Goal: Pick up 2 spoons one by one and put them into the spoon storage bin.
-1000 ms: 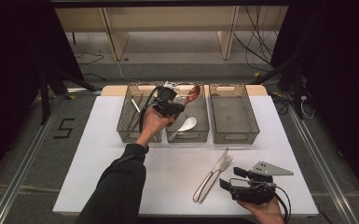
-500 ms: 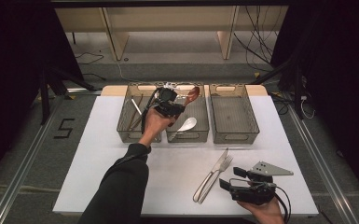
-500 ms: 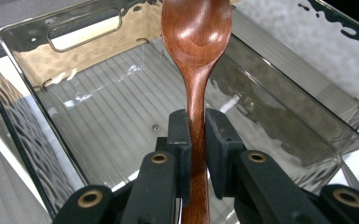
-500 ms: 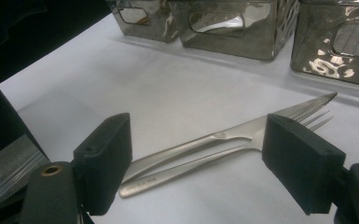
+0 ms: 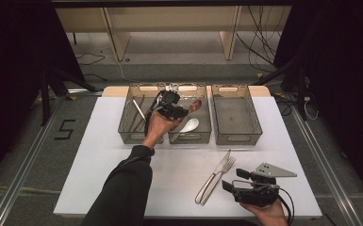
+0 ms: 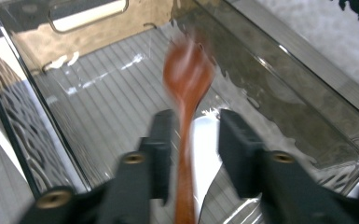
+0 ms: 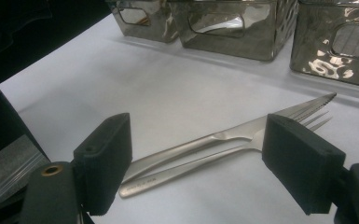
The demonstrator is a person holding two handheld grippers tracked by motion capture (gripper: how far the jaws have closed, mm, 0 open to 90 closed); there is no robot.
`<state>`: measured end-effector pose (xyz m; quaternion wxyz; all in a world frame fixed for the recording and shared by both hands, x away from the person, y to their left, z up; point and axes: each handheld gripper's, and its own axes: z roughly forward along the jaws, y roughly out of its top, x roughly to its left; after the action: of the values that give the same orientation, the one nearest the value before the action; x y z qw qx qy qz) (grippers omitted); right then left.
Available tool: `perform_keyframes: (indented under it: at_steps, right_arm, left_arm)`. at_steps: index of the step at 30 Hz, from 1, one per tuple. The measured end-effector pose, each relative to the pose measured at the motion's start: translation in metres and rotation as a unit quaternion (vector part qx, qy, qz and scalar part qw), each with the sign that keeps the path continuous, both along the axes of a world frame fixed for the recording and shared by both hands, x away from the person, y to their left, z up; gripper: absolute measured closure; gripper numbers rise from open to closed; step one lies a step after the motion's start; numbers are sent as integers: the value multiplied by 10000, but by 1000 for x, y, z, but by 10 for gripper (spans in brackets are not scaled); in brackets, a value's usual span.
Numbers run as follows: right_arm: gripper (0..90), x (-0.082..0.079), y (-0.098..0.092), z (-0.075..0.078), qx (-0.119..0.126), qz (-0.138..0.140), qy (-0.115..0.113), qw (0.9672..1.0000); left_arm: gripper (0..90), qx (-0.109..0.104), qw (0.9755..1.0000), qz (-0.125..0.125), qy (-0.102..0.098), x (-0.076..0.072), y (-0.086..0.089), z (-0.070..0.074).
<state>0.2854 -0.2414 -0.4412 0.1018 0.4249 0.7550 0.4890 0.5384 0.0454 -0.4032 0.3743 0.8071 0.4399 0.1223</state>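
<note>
My left gripper point(image 5: 183, 112) hovers over the middle bin point(image 5: 190, 139), and its jaws have just been opening. A reddish wooden spoon point(image 6: 188, 70) stands between them, blurred, with a gap beside its handle, so the pads do not press on it. The spoon's bowl point(image 5: 196, 105) points into the bin, where a white spoon point(image 5: 188, 125) lies. My right gripper point(image 5: 232, 180) rests near the table's front right, open. Its wide jaws point(image 7: 198, 149) frame a steel knife point(image 7: 242, 130) and fork point(image 7: 200, 165) lying side by side on the white table.
Three clear grey bins stand in a row at the back: the left bin point(image 5: 131, 136) holds thin utensils and the right bin point(image 5: 237, 139) looks bare. The knife and fork point(image 5: 215, 176) lie just left of my right gripper. The person's left forearm point(image 5: 127, 183) crosses the table.
The left gripper's jaws have spread apart and the wooden spoon's bowl has sunk lower toward the middle bin. The right gripper has not moved.
</note>
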Motion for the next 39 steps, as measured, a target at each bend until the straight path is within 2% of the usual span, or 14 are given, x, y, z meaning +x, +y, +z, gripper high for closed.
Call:
perform_keyframes:
  at_steps: [4, 7, 11, 16, 22, 25, 27, 33, 36, 39]
  right_arm:
    - [250, 0, 0, 0, 6, -7, -12, 10000]
    - [250, 0, 0, 0, 7, -16, -25, 10000]
    - [250, 0, 0, 1, 6, -5, -35, 10000]
    - [250, 0, 1, 2, -14, 5, -54, 10000]
    - [251, -1, 4, 3, -16, 30, -47, 10000]
    - [252, -1, 5, 3, -18, 56, -69, 10000]
    - [253, -1, 6, 4, -19, 67, -62, 10000]
    - [267, 1, 11, 4, -35, 157, -45, 9999]
    - [299, 1, 14, 4, -57, 215, -23, 9998]
    - [319, 2, 19, 2, -178, 288, 6, 9994]
  left_arm:
    - [528, -64, 9998, -9, 193, -1, 3, 2]
    - [474, -185, 9996, 2, 210, -6, 9, 7]
    - [405, -309, 9994, -29, 177, -18, 15, 13]
    - [321, -355, 9992, -139, 95, -36, 21, 20]
    - [270, -583, 9980, -226, 24, -63, 35, 23]
    - [251, -722, 9971, -221, -32, -79, 45, 19]
    - [237, -697, 9972, -246, -61, -89, 50, 16]
    - [235, -987, 9944, -301, -216, -118, 65, 1]
    - [233, -877, 9953, -346, -232, -129, 69, -8]
    - [230, -893, 9951, -350, -249, -140, 76, -16]
